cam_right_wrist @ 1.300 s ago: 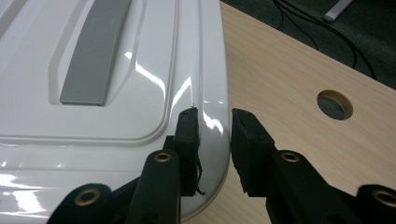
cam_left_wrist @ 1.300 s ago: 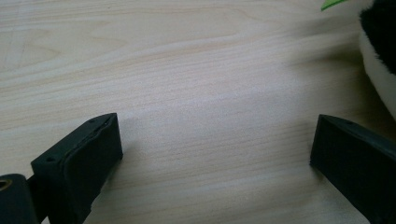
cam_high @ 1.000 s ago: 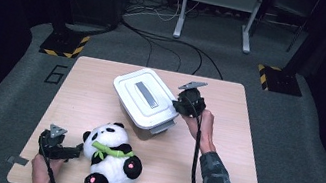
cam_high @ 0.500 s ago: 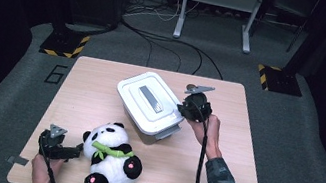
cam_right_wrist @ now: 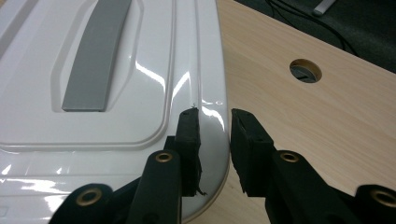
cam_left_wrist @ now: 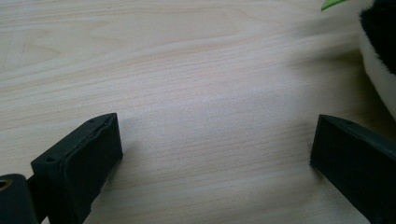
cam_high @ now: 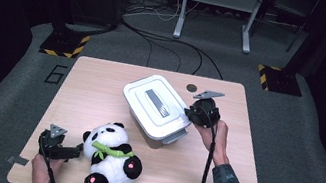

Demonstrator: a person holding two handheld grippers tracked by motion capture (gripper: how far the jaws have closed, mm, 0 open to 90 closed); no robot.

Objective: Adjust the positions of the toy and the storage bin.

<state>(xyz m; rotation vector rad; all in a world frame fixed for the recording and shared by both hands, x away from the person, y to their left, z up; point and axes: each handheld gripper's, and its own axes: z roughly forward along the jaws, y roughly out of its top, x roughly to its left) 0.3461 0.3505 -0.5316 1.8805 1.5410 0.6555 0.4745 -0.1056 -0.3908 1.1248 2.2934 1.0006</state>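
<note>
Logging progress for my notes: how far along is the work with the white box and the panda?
Done: nothing visible; the lid sits on the white box. In hand: the right tongs straddle the lid's rim. Left: lifting the lid; the panda lies outside, beside the open left tongs.

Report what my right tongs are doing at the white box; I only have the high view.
Observer: In the right gripper view the right tongs straddle the rim of the lid near a corner. One jaw is over the lid and the other is outside it, over the table. I cannot tell whether they pinch it.
Operator: Give me the left tongs' opening.
Observer: The left tongs stand wide open, with bare wood between the jaws.
Operator: Say where the panda sits from them.
Observer: The panda shows at the right edge of the left gripper view, beyond that side's jaw and not between the jaws.
</note>
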